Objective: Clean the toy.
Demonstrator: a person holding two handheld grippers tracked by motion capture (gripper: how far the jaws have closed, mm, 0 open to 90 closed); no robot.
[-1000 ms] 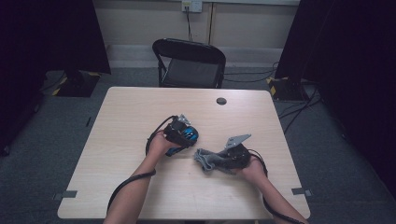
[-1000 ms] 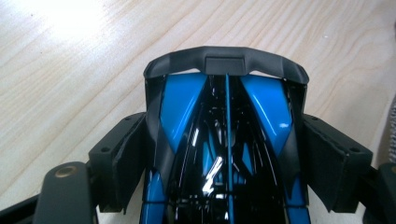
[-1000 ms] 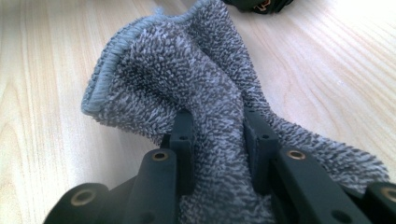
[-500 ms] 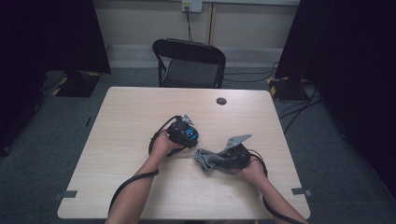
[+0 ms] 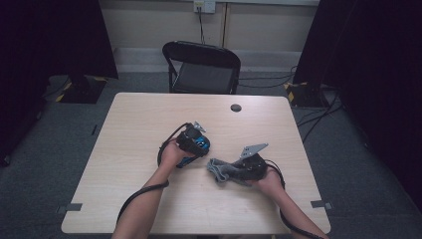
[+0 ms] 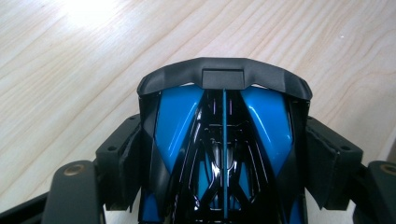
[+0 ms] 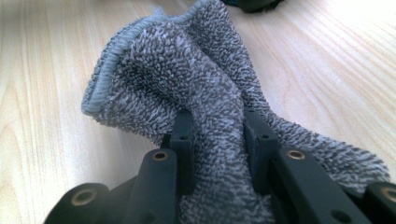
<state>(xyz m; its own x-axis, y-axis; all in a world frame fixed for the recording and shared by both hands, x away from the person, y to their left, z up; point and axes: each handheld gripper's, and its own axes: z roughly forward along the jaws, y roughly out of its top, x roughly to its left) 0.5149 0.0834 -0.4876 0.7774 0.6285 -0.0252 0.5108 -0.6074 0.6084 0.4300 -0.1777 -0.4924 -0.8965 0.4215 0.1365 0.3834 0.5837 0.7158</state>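
The left hand-held gripper (image 5: 195,141) has just been closing its jaws a little, and the glossy blue and black toy car (image 6: 223,154) sits between them; in the left gripper view the padded fingers (image 6: 128,163) flank the car's sides, though whether they press hard on it or only rest there is difficult to make out. That small squeeze suggests a firmer hold, so the car can be steadied for wiping. Since the earlier high views, hands and things lie much as they did. The right hand-held gripper (image 5: 249,167), right of centre in the high view, pinches the grey looped terry cloth (image 7: 196,102) tight, the fabric bunched between narrow jaws and spilling onto the pale wooden counter (image 5: 139,124). The car is near the middle of the frame, just left of the cloth and apart from it. Both forearms come in from the lower edge, the grippers angled towards each other over the counter.
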